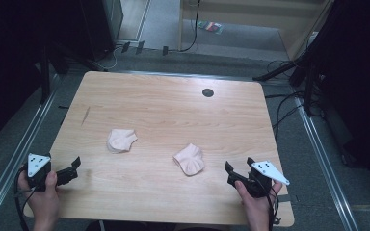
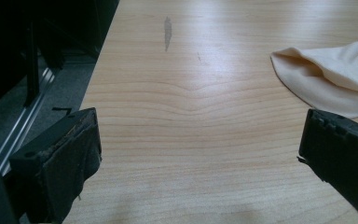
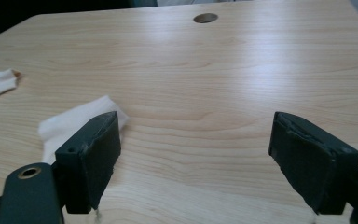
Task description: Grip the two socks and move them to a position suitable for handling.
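Pale wooden desk (image 1: 173,110) mid-frame, dark floor and cables around. Two small cream socks lying flat, apart: left sock (image 1: 121,140) centre-left, right sock (image 1: 190,159) just right of centre. Left tool (image 1: 68,172) at lower left, jaws spread, empty. Right tool (image 1: 234,174) at lower right, likewise agape, holding nothing. Each parked near a sock, probably poised to reach in.
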Demonstrator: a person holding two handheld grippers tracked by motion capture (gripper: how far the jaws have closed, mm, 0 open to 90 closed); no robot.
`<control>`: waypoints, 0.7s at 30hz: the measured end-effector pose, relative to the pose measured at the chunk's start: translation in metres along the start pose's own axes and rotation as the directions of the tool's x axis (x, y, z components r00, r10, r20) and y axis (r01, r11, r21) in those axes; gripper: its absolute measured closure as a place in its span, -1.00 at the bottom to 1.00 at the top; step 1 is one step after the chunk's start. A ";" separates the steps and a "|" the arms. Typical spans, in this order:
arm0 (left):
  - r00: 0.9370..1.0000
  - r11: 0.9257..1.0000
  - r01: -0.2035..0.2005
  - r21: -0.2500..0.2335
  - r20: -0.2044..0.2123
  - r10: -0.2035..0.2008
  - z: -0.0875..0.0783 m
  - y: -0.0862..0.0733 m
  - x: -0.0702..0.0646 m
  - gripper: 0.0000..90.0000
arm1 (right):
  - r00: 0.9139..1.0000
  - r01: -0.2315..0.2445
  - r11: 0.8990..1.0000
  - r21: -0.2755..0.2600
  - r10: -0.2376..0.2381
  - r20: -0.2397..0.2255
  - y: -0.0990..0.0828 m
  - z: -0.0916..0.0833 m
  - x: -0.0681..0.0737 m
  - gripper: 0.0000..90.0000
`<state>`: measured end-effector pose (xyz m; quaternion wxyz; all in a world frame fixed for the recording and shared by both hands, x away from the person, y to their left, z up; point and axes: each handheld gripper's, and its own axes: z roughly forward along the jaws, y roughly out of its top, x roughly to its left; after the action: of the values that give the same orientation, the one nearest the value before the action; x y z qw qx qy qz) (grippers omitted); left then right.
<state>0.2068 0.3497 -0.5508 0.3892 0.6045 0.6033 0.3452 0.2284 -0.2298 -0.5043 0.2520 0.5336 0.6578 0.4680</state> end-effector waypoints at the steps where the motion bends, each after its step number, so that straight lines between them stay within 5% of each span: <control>1: 1.000 1.000 0.001 0.000 0.000 -0.001 0.000 0.000 0.000 -1.00 | 1.000 0.001 1.000 0.005 -0.001 -0.012 0.001 0.001 0.004 -0.62; 6: 1.000 1.000 -0.006 -0.002 0.005 0.006 0.000 0.000 0.000 -1.00 | 0.998 0.037 0.999 0.020 -0.036 -0.058 0.006 0.008 0.021 -0.60; 21: 1.000 1.000 -0.028 0.006 0.004 0.028 0.001 0.000 -0.003 -1.00 | 0.995 0.065 0.994 0.085 -0.057 -0.086 0.011 0.045 0.059 -0.41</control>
<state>0.2073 0.3468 -0.5508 0.3837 0.6146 0.5952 0.3475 0.2530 -0.1589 -0.5043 0.2148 0.5039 0.7037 0.4525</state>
